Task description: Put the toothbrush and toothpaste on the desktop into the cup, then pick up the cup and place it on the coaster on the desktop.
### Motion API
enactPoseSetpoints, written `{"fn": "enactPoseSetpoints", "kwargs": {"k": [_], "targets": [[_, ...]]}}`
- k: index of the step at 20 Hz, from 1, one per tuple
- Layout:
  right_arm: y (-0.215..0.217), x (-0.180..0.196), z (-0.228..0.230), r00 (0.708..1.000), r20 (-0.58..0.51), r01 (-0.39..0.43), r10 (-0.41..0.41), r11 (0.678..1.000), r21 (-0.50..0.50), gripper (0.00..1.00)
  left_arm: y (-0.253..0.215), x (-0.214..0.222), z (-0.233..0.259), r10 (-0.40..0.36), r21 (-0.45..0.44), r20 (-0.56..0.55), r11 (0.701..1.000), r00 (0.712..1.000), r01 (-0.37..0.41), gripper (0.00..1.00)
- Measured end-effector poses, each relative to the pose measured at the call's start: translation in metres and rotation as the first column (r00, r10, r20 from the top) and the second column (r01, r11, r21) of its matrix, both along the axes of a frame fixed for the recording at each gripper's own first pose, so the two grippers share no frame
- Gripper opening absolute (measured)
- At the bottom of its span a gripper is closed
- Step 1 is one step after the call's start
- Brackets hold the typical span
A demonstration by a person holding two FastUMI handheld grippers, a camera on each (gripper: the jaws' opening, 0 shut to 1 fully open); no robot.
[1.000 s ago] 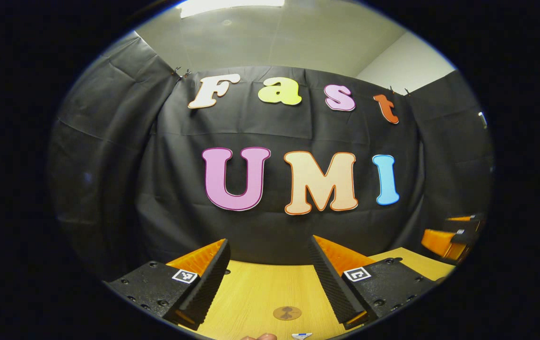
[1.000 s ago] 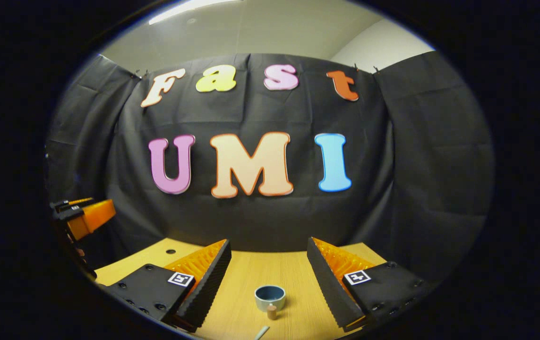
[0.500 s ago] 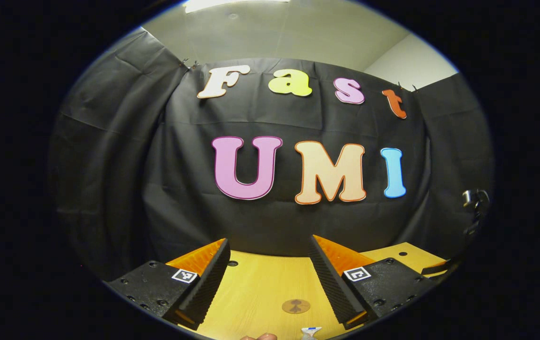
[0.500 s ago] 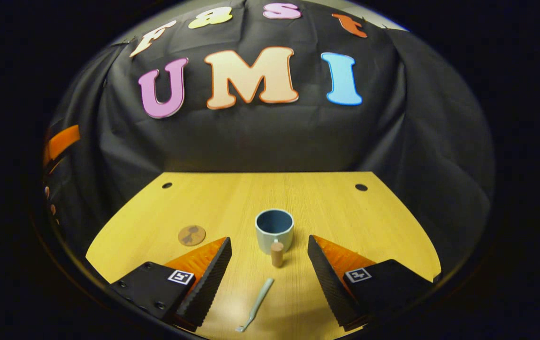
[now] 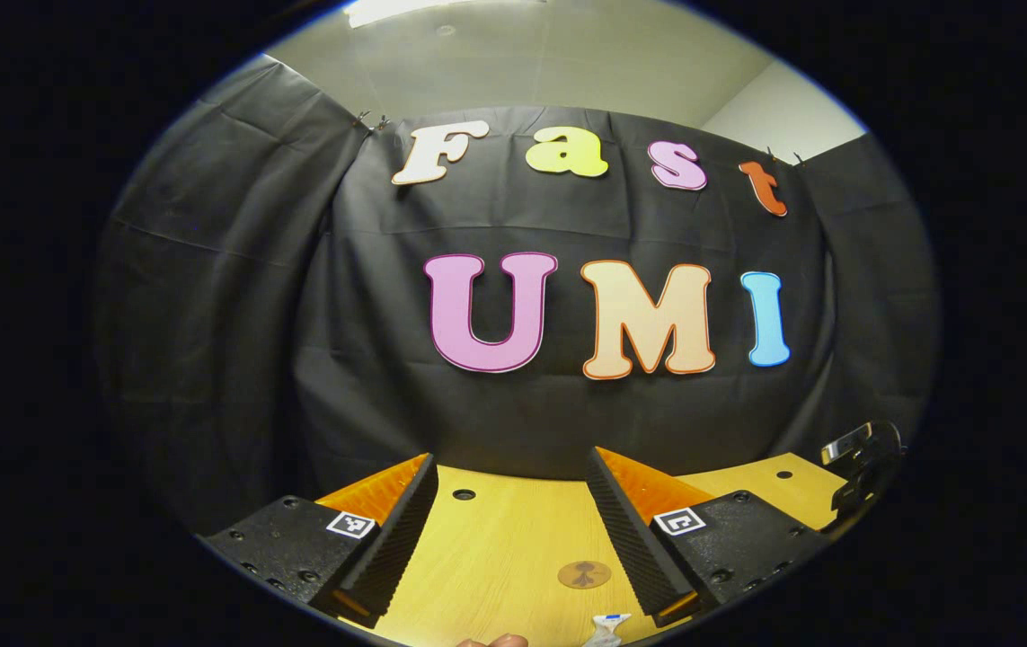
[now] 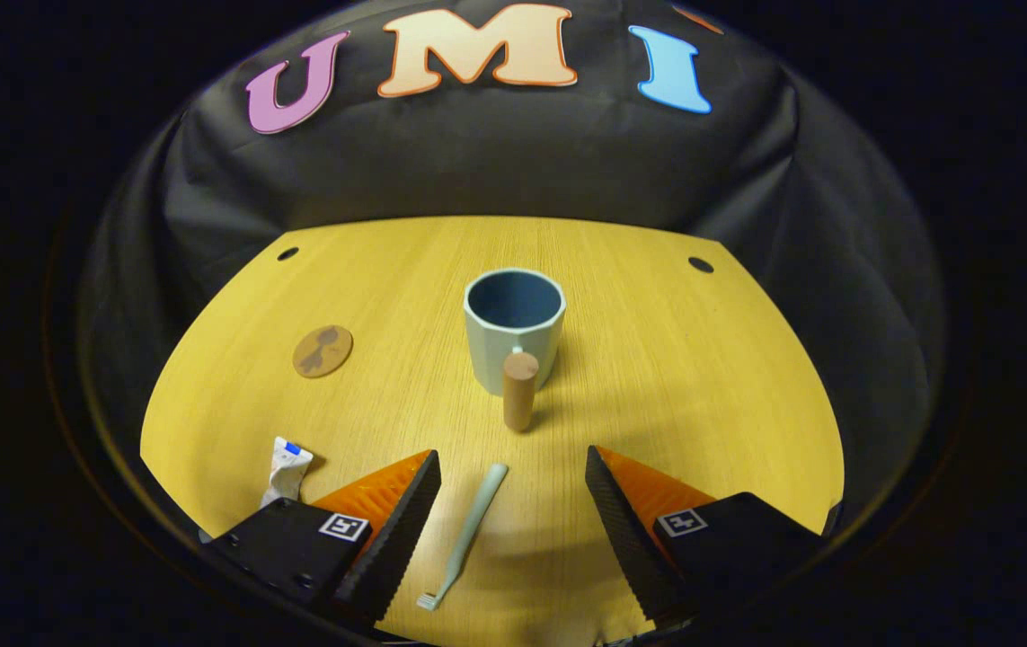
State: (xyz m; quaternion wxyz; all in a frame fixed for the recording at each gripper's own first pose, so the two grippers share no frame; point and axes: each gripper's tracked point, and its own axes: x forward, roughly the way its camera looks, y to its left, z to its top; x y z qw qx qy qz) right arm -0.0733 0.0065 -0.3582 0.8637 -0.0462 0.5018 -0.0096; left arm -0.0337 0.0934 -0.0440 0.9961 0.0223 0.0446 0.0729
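A recording booth set up indoors: black cloth (image 6: 513,171) hangs as a backdrop on three sides of a light wooden desktop (image 6: 657,359) drilled with cable holes (image 6: 700,265). Above the cloth, clipped along its top edge, a plain white ceiling (image 5: 549,63) with a strip light suggests an office or lab room.

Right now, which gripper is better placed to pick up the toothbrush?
Right. The right gripper is open and tilted down at the desktop, with the toothbrush lying between its fingers. The left gripper, also open, points at the booth wall, with the coaster ahead of it.
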Motion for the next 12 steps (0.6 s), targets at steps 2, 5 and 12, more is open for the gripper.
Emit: {"fn": "enactPoseSetpoints", "kwargs": {"k": [2,5,12], "targets": [[-0.001,-0.005,-0.015,0.998,-0.057,0.002,-0.002,1.0,0.0,1.0,0.004,-0.001,-0.002,0.012,0.006,-0.008,1.0,1.0,-0.011,0.96],[-0.002,-0.011,-0.03,0.994,-0.111,-0.005,0.004,1.0,-0.011,1.0,0.006,-0.004,-0.006,0.028,0.007,-0.021,1.0,0.999,-0.028,0.97],[0.006,-0.032,-0.059,0.97,-0.235,-0.068,0.062,0.998,-0.017,0.98,0.009,-0.009,-0.019,0.051,0.02,-0.059,0.999,0.997,-0.05,0.96]]}}
